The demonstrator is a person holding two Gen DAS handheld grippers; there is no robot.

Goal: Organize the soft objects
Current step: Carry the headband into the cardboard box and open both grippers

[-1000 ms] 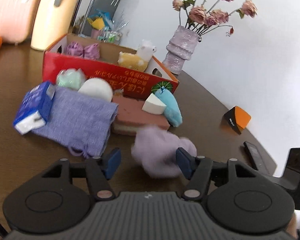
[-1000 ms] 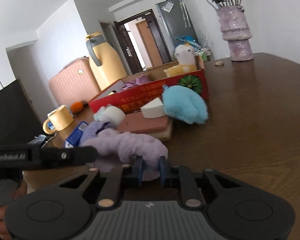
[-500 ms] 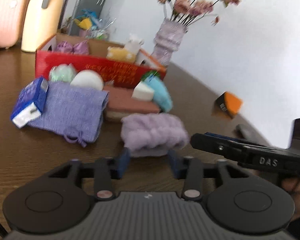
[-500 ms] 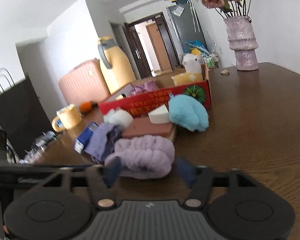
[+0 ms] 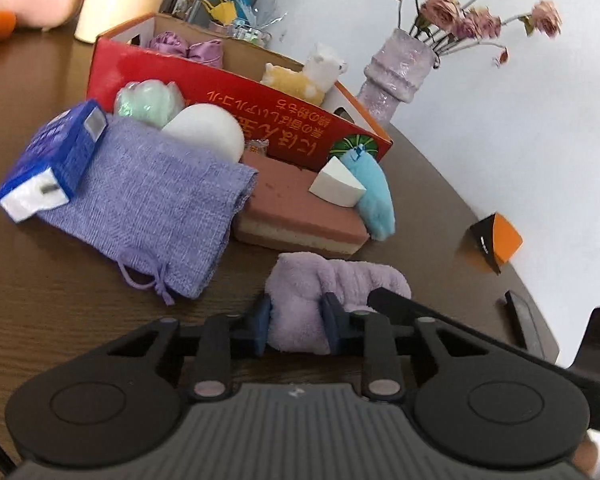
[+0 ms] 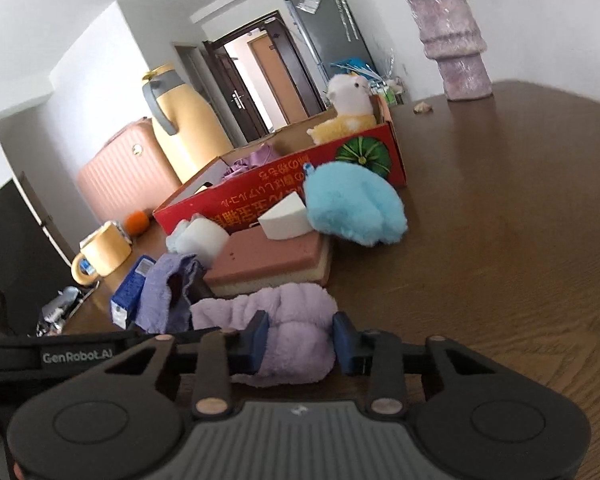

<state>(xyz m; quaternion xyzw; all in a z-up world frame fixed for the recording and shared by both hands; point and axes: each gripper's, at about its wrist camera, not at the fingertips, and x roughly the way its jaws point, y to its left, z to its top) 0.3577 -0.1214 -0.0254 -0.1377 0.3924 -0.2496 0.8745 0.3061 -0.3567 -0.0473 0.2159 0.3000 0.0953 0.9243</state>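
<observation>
Brown counter (image 5: 60,280) held a red box (image 5: 236,100) w/ soft toys nearby. Left tool (image 5: 295,322) & right tool (image 6: 298,338) were closing, both pinching the purple towel (image 5: 332,280).

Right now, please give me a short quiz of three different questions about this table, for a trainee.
1. True or false: both the left gripper and the right gripper have the purple towel between their fingers.
2. What lies on the pink sponge? A) white wedge B) blue carton C) orange
3. Fill in: the llama toy sits inside the red ____.

Key: 1 true. 2 A, the white wedge. 3 box.
</observation>
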